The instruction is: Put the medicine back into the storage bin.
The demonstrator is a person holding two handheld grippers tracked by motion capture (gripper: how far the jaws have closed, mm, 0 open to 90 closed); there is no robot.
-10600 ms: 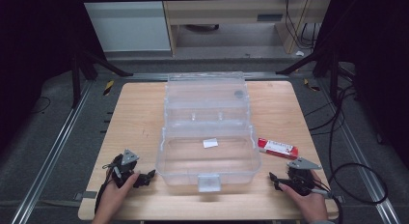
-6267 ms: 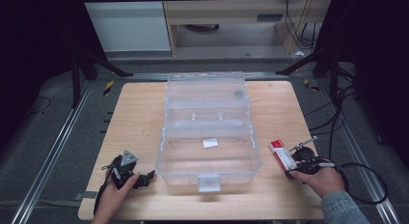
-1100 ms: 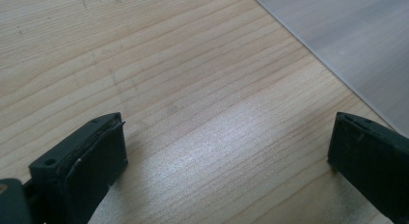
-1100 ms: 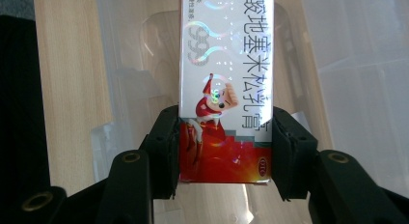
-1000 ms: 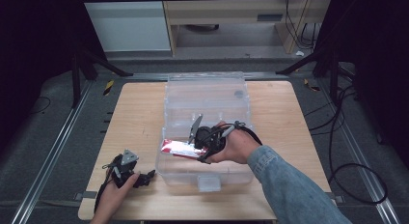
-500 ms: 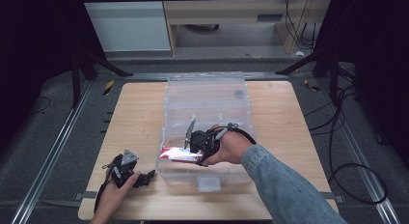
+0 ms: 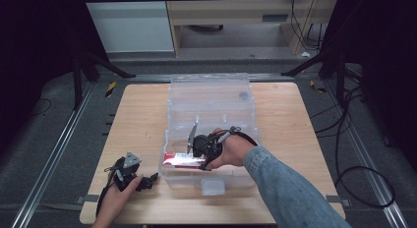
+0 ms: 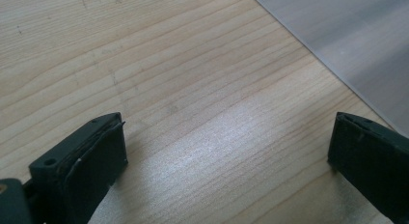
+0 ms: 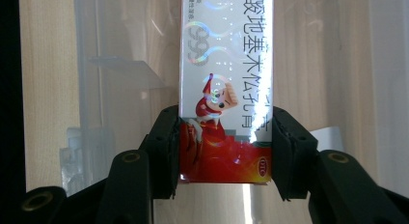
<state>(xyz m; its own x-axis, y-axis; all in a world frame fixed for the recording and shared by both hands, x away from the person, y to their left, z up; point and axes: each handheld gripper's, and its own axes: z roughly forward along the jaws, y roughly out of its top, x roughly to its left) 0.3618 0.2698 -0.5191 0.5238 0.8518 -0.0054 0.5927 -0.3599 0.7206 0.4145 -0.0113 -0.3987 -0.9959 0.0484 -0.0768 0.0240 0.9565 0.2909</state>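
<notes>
A clear plastic storage box point(image 7: 172, 178) stands open in the middle of the wooden table, its lid point(image 7: 209, 93) laid back. My right gripper point(image 7: 192, 156) reaches into the box from the right and is shut on a red and white carton point(image 7: 179, 160), which lies level over the box's left part. In the right gripper view the carton point(image 9: 225, 84) stands between both pads, red end nearest, with the box wall point(image 9: 111, 89) behind it. My left gripper point(image 7: 147, 178) rests on the table left of the box, open; in its own view the jaws stand wide over bare wood point(image 8: 202, 118).
The table's front edge runs just below the left hand point(image 7: 115, 198). Metal rails point(image 7: 54, 154) flank the table on both sides, and cables point(image 7: 364, 179) lie on the floor at the right. A white cabinet point(image 7: 133, 21) stands beyond the far edge.
The right gripper took the carton from the table right of the box and carried it into the box; over the last second it sank and shifted slightly left. The left gripper stayed put.
</notes>
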